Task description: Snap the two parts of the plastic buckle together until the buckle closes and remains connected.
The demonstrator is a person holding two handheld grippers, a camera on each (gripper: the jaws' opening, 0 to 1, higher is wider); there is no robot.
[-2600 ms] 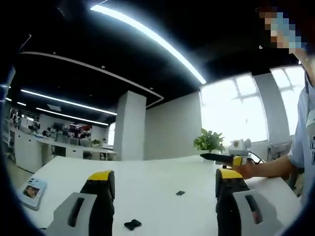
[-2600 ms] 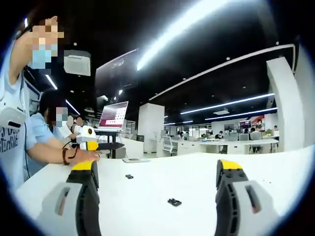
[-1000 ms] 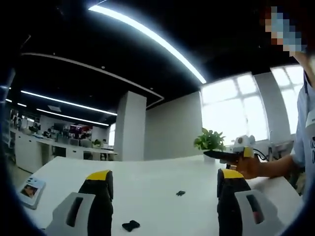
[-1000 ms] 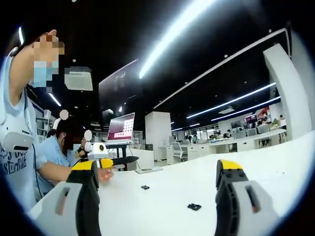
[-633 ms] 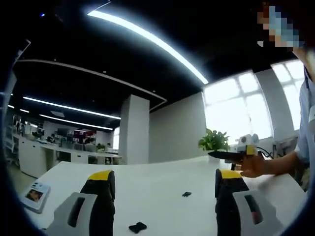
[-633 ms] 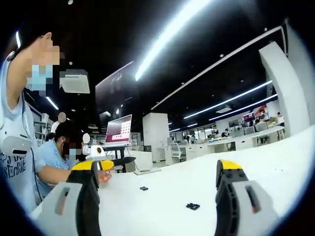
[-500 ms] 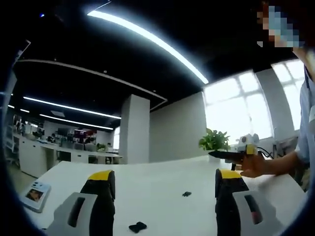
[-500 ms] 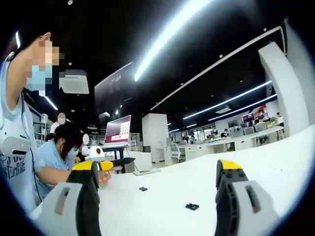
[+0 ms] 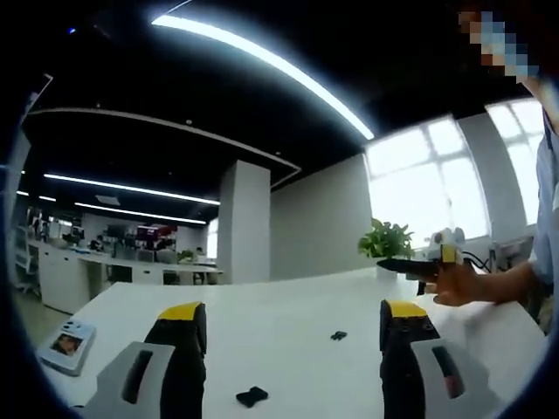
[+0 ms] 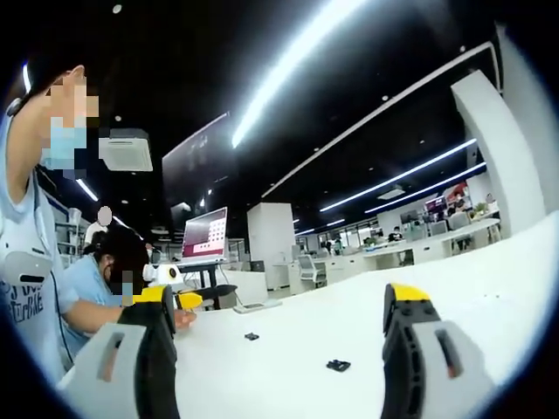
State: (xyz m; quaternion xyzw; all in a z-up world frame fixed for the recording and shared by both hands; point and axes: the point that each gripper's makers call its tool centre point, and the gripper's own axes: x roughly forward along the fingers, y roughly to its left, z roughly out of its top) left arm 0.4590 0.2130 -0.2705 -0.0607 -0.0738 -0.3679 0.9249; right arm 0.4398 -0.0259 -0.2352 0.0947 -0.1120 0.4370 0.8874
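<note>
You held both grippers, left [image 9: 284, 336] and right [image 10: 279, 336], above the counter [image 9: 288, 301] with jaws apart, empty; two buckle halves [image 9: 251, 396] [image 9: 338, 335] lay well apart on it.

Black buckle parts [image 9: 252, 396] [image 9: 338, 335] on white table [image 9: 279, 323]; yellow-tipped black jaws.

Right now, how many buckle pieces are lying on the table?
2: the near buckle piece lies between the left gripper's jaws, low down; the far buckle piece lies further back. Both apart.
</note>
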